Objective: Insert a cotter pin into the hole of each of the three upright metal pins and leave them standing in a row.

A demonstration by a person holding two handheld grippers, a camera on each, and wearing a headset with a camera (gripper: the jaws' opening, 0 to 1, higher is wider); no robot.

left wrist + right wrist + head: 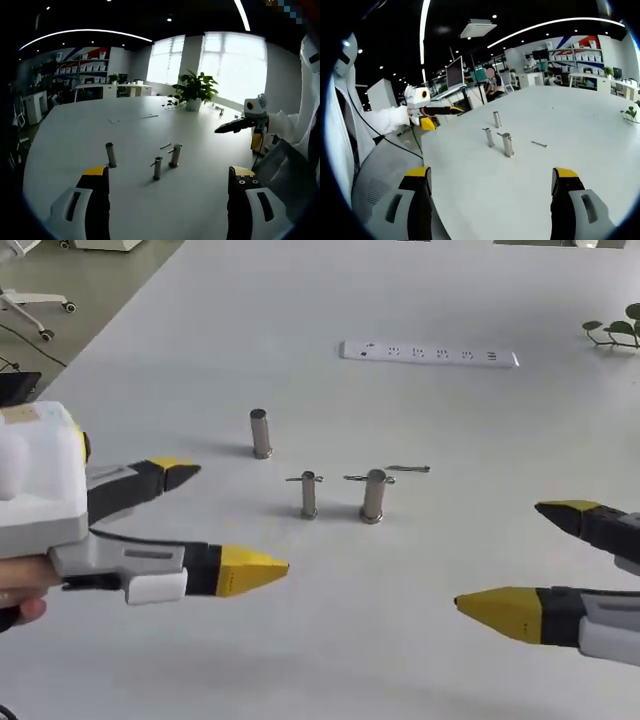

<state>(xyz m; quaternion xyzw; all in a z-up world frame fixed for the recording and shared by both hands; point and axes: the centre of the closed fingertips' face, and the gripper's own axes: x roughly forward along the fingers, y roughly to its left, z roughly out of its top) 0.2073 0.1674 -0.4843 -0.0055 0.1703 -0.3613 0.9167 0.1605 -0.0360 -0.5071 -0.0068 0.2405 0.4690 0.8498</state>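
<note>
Power strip [430, 354] behind metal pins [309, 494], its markings illegible

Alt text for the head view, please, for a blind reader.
Three upright metal pins stand on a white table: the middle pin and right pin each carry a cotter pin, the far left pin is bare. A loose cotter pin lies behind the right pin. The left hand-held gripper and right hand-held gripper hover open in front.
</note>
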